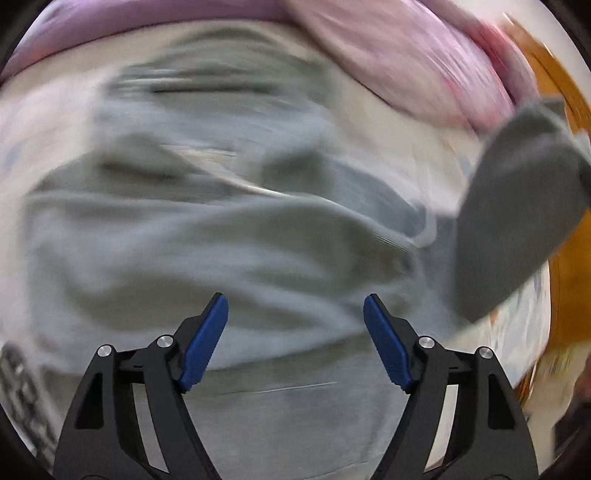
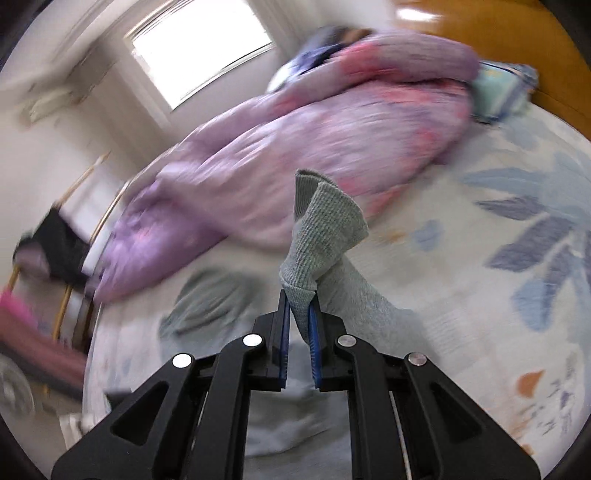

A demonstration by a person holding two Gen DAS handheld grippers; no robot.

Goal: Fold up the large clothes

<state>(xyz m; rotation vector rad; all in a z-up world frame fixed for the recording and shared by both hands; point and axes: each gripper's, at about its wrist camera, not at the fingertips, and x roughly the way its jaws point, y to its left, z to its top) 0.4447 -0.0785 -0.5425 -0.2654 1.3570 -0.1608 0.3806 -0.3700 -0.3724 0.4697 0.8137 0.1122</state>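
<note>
Inspector: Your right gripper (image 2: 300, 314) is clamped on the ribbed cuff (image 2: 325, 229) of the grey sweater (image 1: 192, 236). The blue pads (image 2: 283, 332) stand narrow, with a fold of the knit pinched between them. The cuff rises beyond the fingertips and flares open at its far end; the sleeve (image 2: 362, 295) drops away to the right of the fingers.

Operator: And the other one?

Inspector: Your left gripper (image 1: 295, 332) points steeply down with its jaws wide apart. Nothing lies between the blue pads (image 1: 205, 343); they hang over the sweater, and I cannot tell whether the tips touch the cloth. The picture is blurred.

Operator: Where is the sweater itself?

Inspector: Spread in rumpled folds ahead of and beneath your left fingers, on the flowered bedsheet (image 2: 498, 258). To the far right of those fingers a grey length of cloth (image 1: 517, 221) hangs raised off the bed; it looks like the sleeve you hold, but the blur prevents certainty.

Operator: Anything else nearby?

Inspector: A purple and pink quilt (image 2: 295, 147) lies bunched beyond the fingertips in both views, apart from the sweater. A window (image 2: 199, 48) sits above and left of your right fingers, and an orange wooden headboard (image 2: 498, 33) to the upper right
</note>
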